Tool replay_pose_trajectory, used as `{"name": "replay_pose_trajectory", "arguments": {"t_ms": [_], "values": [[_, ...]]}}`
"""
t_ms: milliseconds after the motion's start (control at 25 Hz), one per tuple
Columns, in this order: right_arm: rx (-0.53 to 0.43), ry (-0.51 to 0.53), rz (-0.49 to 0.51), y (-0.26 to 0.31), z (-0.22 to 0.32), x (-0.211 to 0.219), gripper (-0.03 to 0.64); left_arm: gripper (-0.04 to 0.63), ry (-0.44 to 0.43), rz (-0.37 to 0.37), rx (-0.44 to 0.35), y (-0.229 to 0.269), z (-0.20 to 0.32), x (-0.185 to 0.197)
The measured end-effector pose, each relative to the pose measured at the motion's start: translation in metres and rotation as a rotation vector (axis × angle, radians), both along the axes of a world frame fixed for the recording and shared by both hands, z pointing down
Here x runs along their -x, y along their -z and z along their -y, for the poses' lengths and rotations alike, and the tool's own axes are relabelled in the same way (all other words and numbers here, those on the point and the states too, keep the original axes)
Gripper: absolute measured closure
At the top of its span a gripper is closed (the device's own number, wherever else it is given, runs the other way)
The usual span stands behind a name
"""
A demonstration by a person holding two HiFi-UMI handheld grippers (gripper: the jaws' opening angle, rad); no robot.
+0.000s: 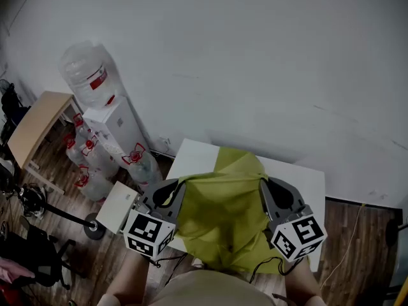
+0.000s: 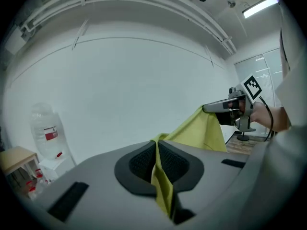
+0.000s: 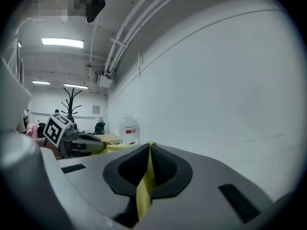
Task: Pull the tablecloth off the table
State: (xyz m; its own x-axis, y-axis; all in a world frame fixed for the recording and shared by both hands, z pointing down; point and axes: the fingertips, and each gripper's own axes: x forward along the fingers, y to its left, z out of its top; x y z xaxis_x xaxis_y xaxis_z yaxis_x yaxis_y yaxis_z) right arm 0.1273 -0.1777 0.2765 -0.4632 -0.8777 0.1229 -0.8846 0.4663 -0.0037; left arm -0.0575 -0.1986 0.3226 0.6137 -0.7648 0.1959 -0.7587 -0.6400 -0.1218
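Tablecloth (image 1: 223, 215) pinched at both ends

It hides much of the table (image 1: 306, 177), whose near edge your body cuts off. Your left gripper (image 2: 156, 164) and right gripper (image 3: 147, 169) are each clamped tight on the yellow cloth, bunched over the table.

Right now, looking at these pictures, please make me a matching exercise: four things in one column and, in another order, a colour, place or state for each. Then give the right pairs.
Things
1. tablecloth
2. table
3. water dispenser
4. left gripper

Descriptions
A. partly hidden by cloth, with a bare white corner showing
B. shut, with cloth pinched between its fingers
C. yellow-green, lifted and bunched
D. stands left of the table, with a bottle on top

Pairs: 1-C, 2-A, 3-D, 4-B
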Motion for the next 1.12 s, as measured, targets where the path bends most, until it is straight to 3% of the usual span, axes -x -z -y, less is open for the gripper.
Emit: {"name": "replay_pose_trajectory", "arguments": {"t_ms": [160, 320, 480, 1120], "values": [[0.068, -0.009, -0.026, -0.035, -0.012, -0.009, 0.588, 0.571, 0.006, 0.083, 0.04, -0.034, -0.011, -0.002], [0.128, 0.023, 0.0, -0.053, -0.025, -0.011, 0.588, 0.571, 0.002, 0.038, 0.11, -0.054, -0.024, -0.002], [0.14, 0.016, -0.037, -0.065, -0.027, -0.011, 0.588, 0.572, 0.015, 0.05, 0.14, -0.067, -0.028, -0.006], [0.15, 0.034, -0.052, -0.071, -0.024, -0.007, 0.588, 0.572, 0.03, 0.052, 0.153, -0.067, -0.026, 0.0]]}}
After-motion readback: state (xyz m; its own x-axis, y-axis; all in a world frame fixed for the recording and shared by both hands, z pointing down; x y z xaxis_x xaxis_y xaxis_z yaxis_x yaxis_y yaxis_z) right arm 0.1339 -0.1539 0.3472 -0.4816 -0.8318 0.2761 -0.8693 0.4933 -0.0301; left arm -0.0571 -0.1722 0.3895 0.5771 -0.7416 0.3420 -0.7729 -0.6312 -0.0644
